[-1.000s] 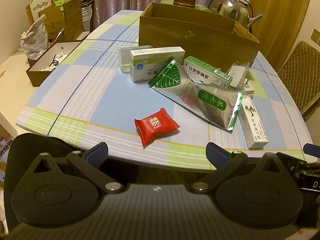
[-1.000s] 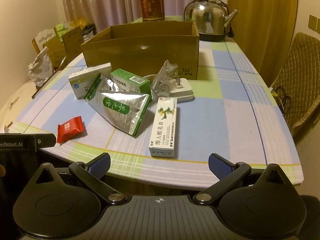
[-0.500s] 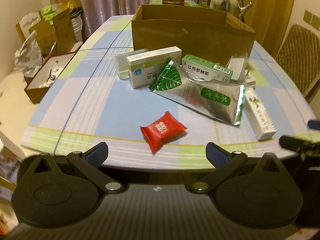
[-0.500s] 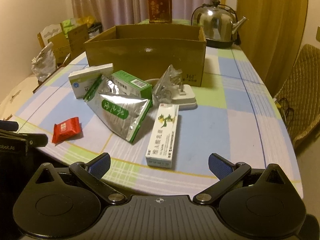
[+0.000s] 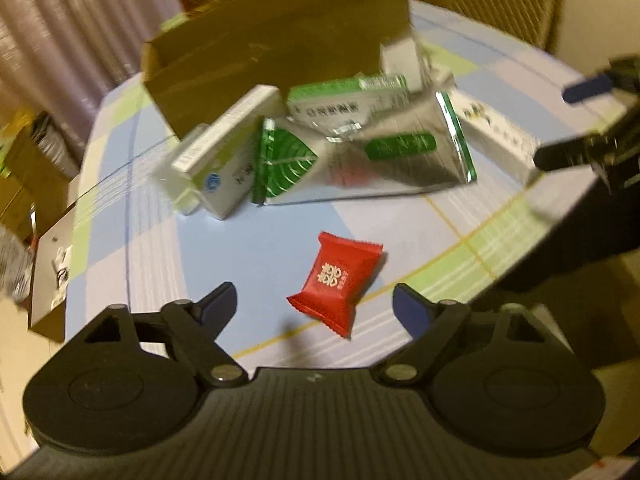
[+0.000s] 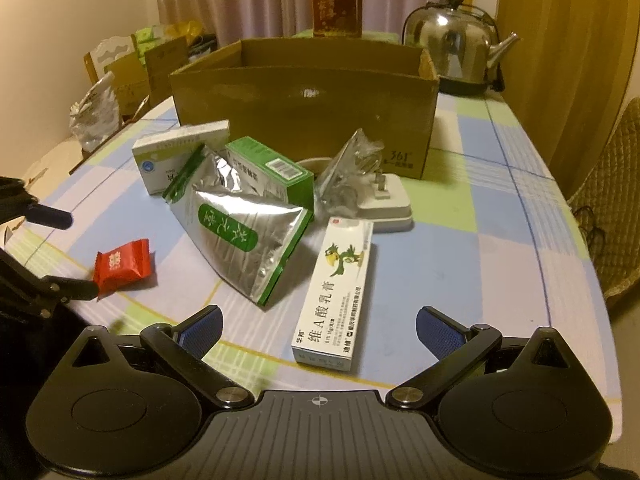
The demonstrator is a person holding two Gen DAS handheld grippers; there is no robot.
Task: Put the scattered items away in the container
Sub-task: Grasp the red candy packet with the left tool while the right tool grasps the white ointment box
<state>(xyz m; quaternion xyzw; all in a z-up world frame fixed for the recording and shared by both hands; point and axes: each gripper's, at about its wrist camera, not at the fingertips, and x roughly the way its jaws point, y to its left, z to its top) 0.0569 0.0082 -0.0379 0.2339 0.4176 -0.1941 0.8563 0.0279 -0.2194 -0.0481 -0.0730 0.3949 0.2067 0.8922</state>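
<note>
On the near left of the counter (image 6: 500, 248) lies a red candy packet (image 6: 122, 266), flat on the checked cloth. The left hand-held gripper (image 5: 314, 306) hangs tilted over it; its jaws have just been closing partway, and they stand apart with the packet lying in front of the gap, touched by neither pad. That view is smeared, so whether the packet sits fully between the fingers is hard to say. Further right, a white medicine box (image 6: 180, 154) and a green box (image 6: 270, 170) lean together behind a silver foil pouch (image 6: 244, 240). Beside these sits a crumpled clear wrapper (image 6: 348, 172) against a white plug adapter (image 6: 386, 204). In front of the adapter lies a long white ointment box (image 6: 334, 296), with the right hand-held gripper (image 6: 318, 330) just short of it, jaws wide and empty. Behind everything stands the open cardboard box (image 6: 304, 108), with a steel kettle (image 6: 452, 50) at its right rear corner.
</note>
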